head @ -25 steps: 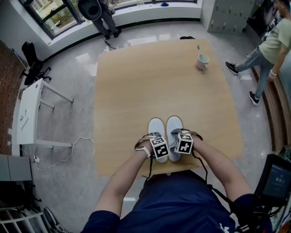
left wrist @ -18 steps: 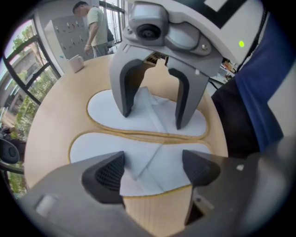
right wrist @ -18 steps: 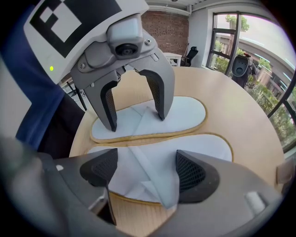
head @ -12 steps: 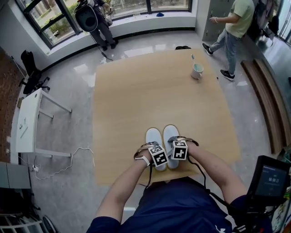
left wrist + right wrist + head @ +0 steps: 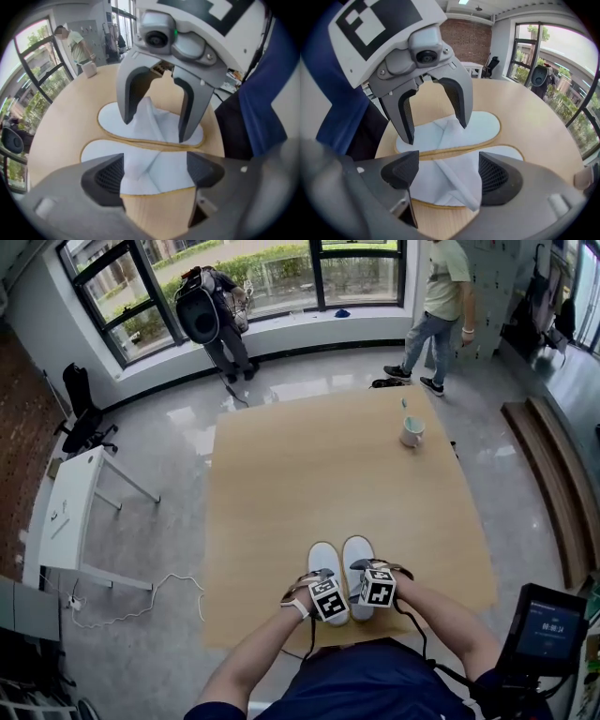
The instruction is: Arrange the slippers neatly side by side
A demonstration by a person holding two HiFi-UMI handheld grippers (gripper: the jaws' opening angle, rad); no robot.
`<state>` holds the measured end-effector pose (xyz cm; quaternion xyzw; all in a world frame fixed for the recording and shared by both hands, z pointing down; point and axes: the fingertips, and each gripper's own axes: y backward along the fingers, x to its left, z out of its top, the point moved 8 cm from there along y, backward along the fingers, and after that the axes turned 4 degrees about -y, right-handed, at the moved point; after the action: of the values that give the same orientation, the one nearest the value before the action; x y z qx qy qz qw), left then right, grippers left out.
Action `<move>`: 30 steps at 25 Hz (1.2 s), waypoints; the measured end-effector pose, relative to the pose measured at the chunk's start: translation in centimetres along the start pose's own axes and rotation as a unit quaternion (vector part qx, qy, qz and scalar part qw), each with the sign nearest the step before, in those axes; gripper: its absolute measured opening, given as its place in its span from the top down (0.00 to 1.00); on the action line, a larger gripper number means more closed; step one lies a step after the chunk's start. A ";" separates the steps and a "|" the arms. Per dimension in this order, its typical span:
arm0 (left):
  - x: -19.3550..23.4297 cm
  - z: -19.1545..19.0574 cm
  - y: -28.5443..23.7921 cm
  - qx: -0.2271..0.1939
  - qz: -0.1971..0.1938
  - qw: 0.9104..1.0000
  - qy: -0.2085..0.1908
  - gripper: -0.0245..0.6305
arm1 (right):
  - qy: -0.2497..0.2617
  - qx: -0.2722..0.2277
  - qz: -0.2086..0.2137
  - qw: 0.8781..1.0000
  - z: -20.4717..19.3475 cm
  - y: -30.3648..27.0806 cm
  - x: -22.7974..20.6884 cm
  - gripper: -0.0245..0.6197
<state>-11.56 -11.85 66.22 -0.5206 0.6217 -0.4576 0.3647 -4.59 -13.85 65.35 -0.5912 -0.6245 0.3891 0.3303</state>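
Two white slippers lie side by side, toes pointing away, near the front edge of the wooden table [image 5: 281, 474]: the left slipper [image 5: 322, 560] and the right slipper [image 5: 358, 551]. My left gripper [image 5: 329, 597] hovers over the left slipper's heel end, and my right gripper [image 5: 377, 586] over the right slipper's. In the left gripper view the left gripper [image 5: 154, 176] stands open astride the near slipper's [image 5: 157, 166] strap. In the right gripper view the right gripper [image 5: 450, 174] is likewise open over the near slipper [image 5: 440, 185]. Each view shows the other gripper open above the far slipper.
A mug [image 5: 411, 432] with a toothbrush in it stands at the table's far right. A white side table [image 5: 70, 507] and a loose cable [image 5: 141, 601] are on the floor to the left. A screen [image 5: 548, 629] sits at my right. Two people stand by the windows.
Slippers and both grippers keep their places near the front edge. The head camera has tilted up a little. A person at the right has walked away toward the windows.
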 end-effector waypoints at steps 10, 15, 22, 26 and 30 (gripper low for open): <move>-0.2 0.6 10.5 -0.206 0.065 0.971 0.107 0.55 | -0.033 -0.164 -0.063 0.984 3.5 8.4 2.0 0.38; -0.7 0.8 15.5 -0.329 0.131 0.913 0.201 0.81 | -0.110 -0.271 -0.098 0.951 4.7 12.9 2.7 0.60; -0.8 1.5 19.3 -0.408 0.176 0.861 0.246 0.96 | -0.180 -0.381 -0.119 0.899 7.0 17.3 2.5 0.92; -0.9 2.4 20.5 -0.427 0.183 0.854 0.233 0.96 | -0.220 -0.430 -0.125 0.867 7.4 19.3 2.2 0.94; -1.6 3.5 21.4 -0.441 0.179 0.850 0.227 0.96 | -0.245 -0.451 -0.130 0.848 6.8 20.7 2.5 0.95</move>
<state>-14.71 -10.14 44.78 -0.3883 0.9058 -0.1681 0.0209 -0.80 -12.07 43.78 -0.4739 -0.8630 0.1508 -0.0891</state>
